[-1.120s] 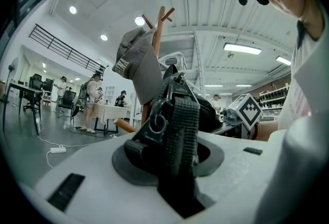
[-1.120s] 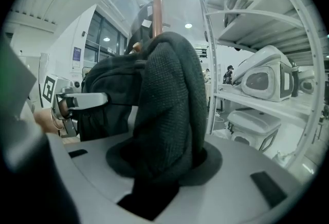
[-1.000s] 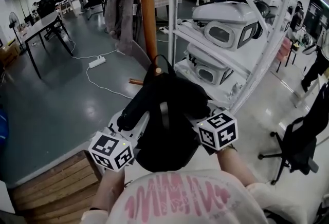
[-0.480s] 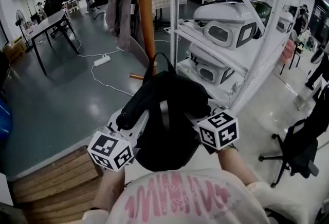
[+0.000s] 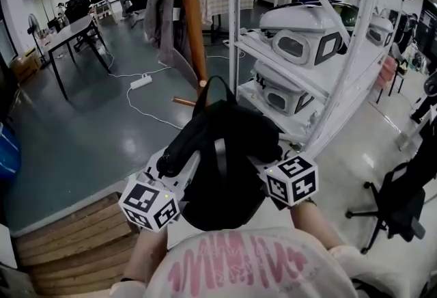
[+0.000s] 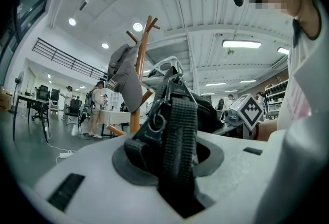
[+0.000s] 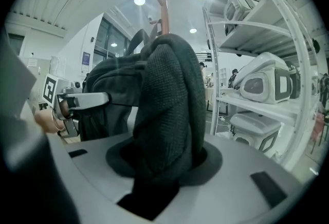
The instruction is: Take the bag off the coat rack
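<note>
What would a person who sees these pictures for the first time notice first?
A black bag fills the middle of the head view, clamped by the left gripper and the right gripper. Behind it stands the wooden coat rack, and at the right a white shelf bearing white machines.

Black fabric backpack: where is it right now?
Head view, centre: the black fabric backpack is clamped between the left gripper and right gripper at the person's chest, near the wooden coat rack pole, left of the white metal shelving.
</note>
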`<state>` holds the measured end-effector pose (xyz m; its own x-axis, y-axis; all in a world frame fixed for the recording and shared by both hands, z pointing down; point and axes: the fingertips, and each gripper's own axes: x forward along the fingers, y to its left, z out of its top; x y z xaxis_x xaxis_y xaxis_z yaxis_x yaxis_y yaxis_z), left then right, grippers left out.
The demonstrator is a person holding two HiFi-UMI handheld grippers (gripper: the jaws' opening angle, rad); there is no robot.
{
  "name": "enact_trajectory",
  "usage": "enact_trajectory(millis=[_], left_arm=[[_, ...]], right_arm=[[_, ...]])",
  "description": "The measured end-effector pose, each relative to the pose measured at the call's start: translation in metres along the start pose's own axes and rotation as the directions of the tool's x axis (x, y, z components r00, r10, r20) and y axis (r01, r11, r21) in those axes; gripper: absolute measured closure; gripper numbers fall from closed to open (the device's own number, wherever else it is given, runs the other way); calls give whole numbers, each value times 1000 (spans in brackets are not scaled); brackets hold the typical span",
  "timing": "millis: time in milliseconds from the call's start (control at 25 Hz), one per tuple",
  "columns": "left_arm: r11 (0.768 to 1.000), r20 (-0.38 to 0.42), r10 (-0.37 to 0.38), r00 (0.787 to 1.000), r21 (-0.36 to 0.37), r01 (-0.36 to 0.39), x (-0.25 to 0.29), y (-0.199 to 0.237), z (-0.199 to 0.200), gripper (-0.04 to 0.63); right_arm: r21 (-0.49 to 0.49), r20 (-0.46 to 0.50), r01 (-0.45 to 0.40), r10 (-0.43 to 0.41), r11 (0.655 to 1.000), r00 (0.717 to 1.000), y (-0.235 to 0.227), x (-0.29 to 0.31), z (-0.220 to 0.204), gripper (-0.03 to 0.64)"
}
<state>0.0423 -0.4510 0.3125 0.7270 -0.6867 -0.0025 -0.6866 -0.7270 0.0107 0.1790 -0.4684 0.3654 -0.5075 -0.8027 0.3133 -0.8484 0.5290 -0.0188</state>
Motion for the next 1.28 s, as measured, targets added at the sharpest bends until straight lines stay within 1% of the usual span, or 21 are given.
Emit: enact_trajectory(millis=[560, 1000, 1280], left_arm=[[1000, -13, 7, 1000, -17, -7, -20, -41, -9, 474], [999, -2, 40, 999, -24, -40, -55, -80, -18, 474], [997, -11, 54, 998, -60, -55, -79, -102, -31, 474]], right_arm=[[18, -22, 6, -6, 1000, 1000, 10, -38, -23, 456], [13, -23, -1, 1, 1000, 1000, 34, -77, -44, 454], [11, -46, -6, 6, 1000, 999, 53, -99, -63, 453]])
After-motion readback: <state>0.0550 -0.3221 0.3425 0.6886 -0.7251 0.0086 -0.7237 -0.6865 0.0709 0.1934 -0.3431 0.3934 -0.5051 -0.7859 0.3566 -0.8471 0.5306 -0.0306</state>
